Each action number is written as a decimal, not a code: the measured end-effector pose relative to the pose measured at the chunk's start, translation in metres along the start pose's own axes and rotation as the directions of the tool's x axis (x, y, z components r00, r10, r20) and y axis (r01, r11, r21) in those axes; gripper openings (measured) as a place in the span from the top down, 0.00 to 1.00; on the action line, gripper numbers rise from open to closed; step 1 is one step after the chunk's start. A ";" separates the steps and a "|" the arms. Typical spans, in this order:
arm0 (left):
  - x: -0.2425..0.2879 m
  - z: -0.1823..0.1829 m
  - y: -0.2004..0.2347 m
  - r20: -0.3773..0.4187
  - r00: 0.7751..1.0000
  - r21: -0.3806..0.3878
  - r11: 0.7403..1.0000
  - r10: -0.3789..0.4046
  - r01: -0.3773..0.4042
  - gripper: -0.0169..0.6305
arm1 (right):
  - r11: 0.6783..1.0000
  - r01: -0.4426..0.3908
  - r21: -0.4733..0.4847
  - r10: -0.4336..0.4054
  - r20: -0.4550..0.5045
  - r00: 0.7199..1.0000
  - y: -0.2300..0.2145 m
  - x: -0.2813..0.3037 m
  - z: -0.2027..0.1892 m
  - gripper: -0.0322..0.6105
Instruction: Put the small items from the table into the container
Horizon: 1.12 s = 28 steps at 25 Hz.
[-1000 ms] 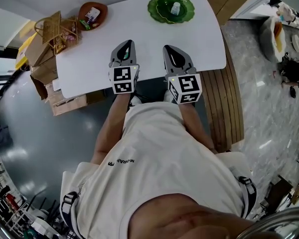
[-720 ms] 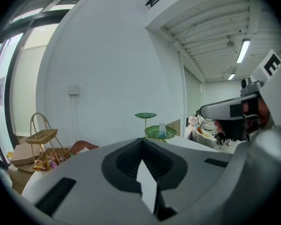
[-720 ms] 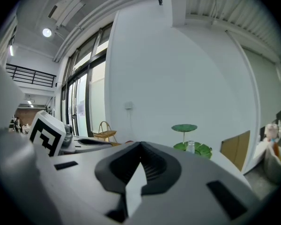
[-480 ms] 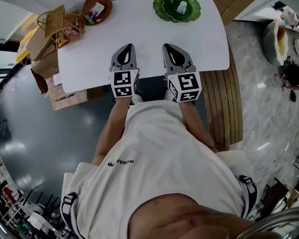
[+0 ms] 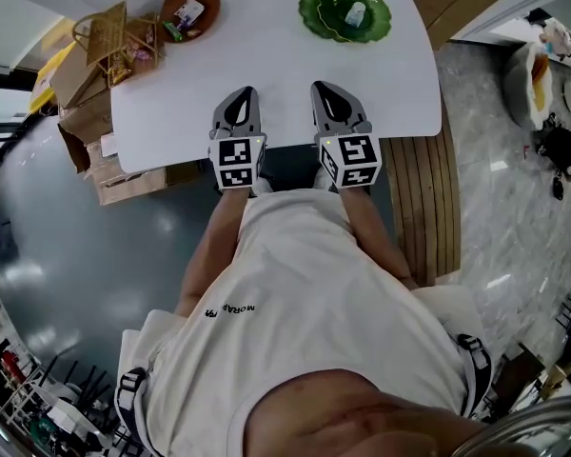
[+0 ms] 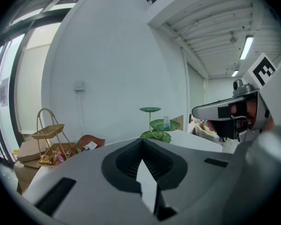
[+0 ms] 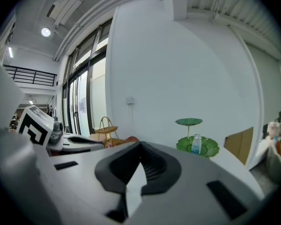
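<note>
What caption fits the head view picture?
Shut and empty, the left claw and right claw hang over the white table, green dish beyond.

1. My left gripper [image 5: 240, 98] and right gripper [image 5: 328, 93] sat side by side over the near edge of the table [image 5: 276, 74].
2. The tiered dish [image 5: 319, 12], with a bottle [image 5: 356, 13] in it, stood far right; the bowl [image 5: 202, 6] and basket stand [image 5: 109, 41] stood far left.

white table [image 5: 266, 74] with rounded corners, over a glossy grey floor [image 5: 67, 284]. to the right, a slatted wooden bench [image 5: 428, 208], then pale marble tiles [image 5: 523, 208]. behind, a plain white wall [image 6: 112, 69]; tall dark-framed windows [image 7: 84, 93] at its left. lit strip light [image 6: 247, 46] on a ribbed ceiling.
</note>
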<state>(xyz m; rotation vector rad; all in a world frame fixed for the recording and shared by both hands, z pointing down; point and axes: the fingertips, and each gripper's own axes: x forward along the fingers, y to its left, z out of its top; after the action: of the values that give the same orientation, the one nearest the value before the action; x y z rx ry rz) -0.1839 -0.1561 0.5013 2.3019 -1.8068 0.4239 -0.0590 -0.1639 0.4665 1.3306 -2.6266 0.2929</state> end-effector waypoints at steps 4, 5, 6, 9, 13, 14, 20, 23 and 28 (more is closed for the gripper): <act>0.001 -0.009 0.002 -0.022 1.000 0.035 0.999 0.004 -0.004 0.97 | 1.000 -0.010 -0.005 0.010 -0.009 1.000 0.003 0.004 -0.002 0.95; 0.002 -0.012 0.003 -0.033 0.999 0.051 0.999 0.003 -0.002 0.97 | 1.000 -0.013 -0.007 0.013 -0.012 1.000 0.004 0.005 -0.003 0.95; 0.004 -0.017 0.004 -0.048 0.999 0.068 0.998 0.002 0.001 0.97 | 1.000 -0.016 -0.008 0.016 -0.013 1.000 0.004 0.006 -0.003 0.95; 0.012 -0.037 0.011 -0.113 0.994 0.115 0.993 0.005 0.008 0.97 | 1.000 -0.017 -0.011 0.016 -0.012 1.000 0.004 0.008 -0.003 0.95; 0.023 -0.065 0.018 -0.201 0.980 0.131 0.991 -0.013 0.040 0.97 | 1.000 -0.008 -0.011 0.008 -0.018 1.000 0.001 0.008 -0.006 0.95; 0.026 -0.071 0.019 -0.217 0.976 0.139 0.989 -0.019 0.050 0.97 | 1.000 -0.008 -0.012 0.008 -0.019 1.000 0.001 0.008 -0.006 0.95; 0.038 -0.106 0.022 -0.330 0.943 0.185 0.976 -0.045 0.112 0.97 | 1.000 0.001 -0.014 -0.002 -0.024 1.000 -0.003 0.004 -0.007 0.95; 0.044 -0.123 0.022 -0.378 0.924 0.197 0.969 -0.064 0.148 0.92 | 1.000 0.012 -0.010 -0.013 -0.032 0.999 -0.006 0.002 -0.010 0.95; 0.056 -0.143 0.027 -0.404 0.912 0.185 0.969 -0.074 0.161 0.86 | 0.999 0.033 -0.003 -0.033 -0.035 0.999 -0.009 -0.001 -0.013 0.95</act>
<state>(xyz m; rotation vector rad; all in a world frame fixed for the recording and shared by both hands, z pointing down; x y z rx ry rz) -0.2134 -0.1687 0.6538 2.2319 -1.4771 1.0261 -0.0500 -0.1653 0.4794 1.3542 -2.5733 0.3058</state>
